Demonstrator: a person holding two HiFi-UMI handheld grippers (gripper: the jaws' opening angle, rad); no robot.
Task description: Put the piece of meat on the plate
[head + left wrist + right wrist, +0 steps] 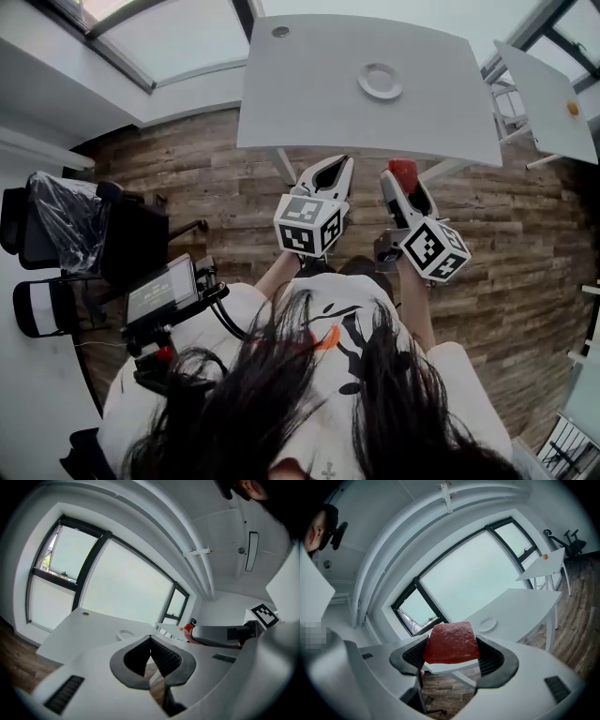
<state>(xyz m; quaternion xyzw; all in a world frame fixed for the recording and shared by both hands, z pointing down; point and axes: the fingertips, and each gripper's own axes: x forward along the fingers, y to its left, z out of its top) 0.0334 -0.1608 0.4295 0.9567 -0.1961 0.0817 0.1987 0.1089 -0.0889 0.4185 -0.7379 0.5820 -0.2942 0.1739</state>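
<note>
Careful, your right gripper (451, 654) is pinching the meat (451, 641), left gripper (150, 643) closed empty; slackening could drop it before the far plate (488, 625)

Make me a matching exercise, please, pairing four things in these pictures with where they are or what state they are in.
Things
1. red piece of meat
2. round white plate
3. left hand-held gripper
4. small orange object

Places or states
A. on the smaller white side table
B. jaws shut, nothing between them
C. empty, on the large white table
D. clamped in the right hand-held gripper

Pairs: 1-D, 2-C, 3-B, 4-A
</note>
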